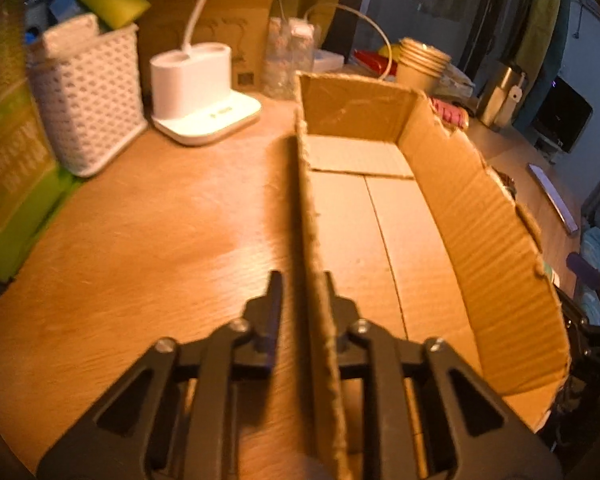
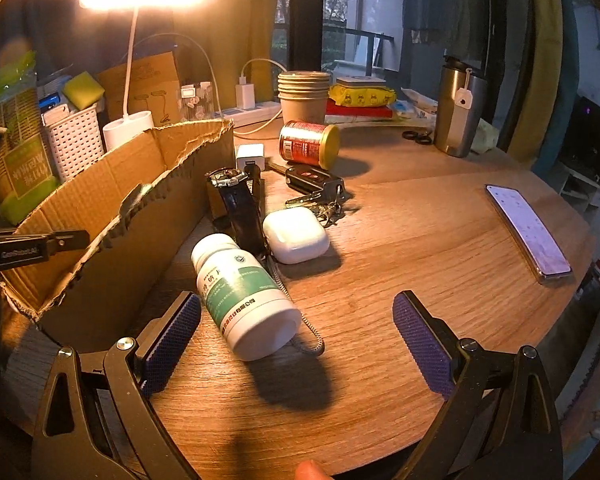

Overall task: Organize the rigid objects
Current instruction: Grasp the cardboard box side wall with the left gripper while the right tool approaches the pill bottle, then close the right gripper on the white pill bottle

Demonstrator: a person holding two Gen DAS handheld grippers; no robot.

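Left gripper [image 1: 300,292]: I had it clamped thin on the box's near wall, one finger outside and one inside, low centre of the left view; I judged this was to steady the box while the other hand loaded it.
Right gripper [image 2: 296,320]: I held it wide apart and empty, hovering over the bottle at lower centre, likely the first pick.
Box [image 1: 480,216]: cardboard, torn rim, open top, on the worktop [image 1: 140,220]; nothing lay inside, only the bare floor flaps.
Bottle [image 2: 244,292]: white, green label, on its side just beside the box.
Others waiting: earbud case [image 2: 296,234], watch [image 2: 236,196], keys [image 2: 316,188], red can [image 2: 308,144], phone [image 2: 528,232] at far right, all outside the box.
Basket [image 1: 88,100]: white lattice, upper left, stuffed with a sponge and packets.
Cups [image 2: 303,96]: a paper stack, upper centre; contents hidden.
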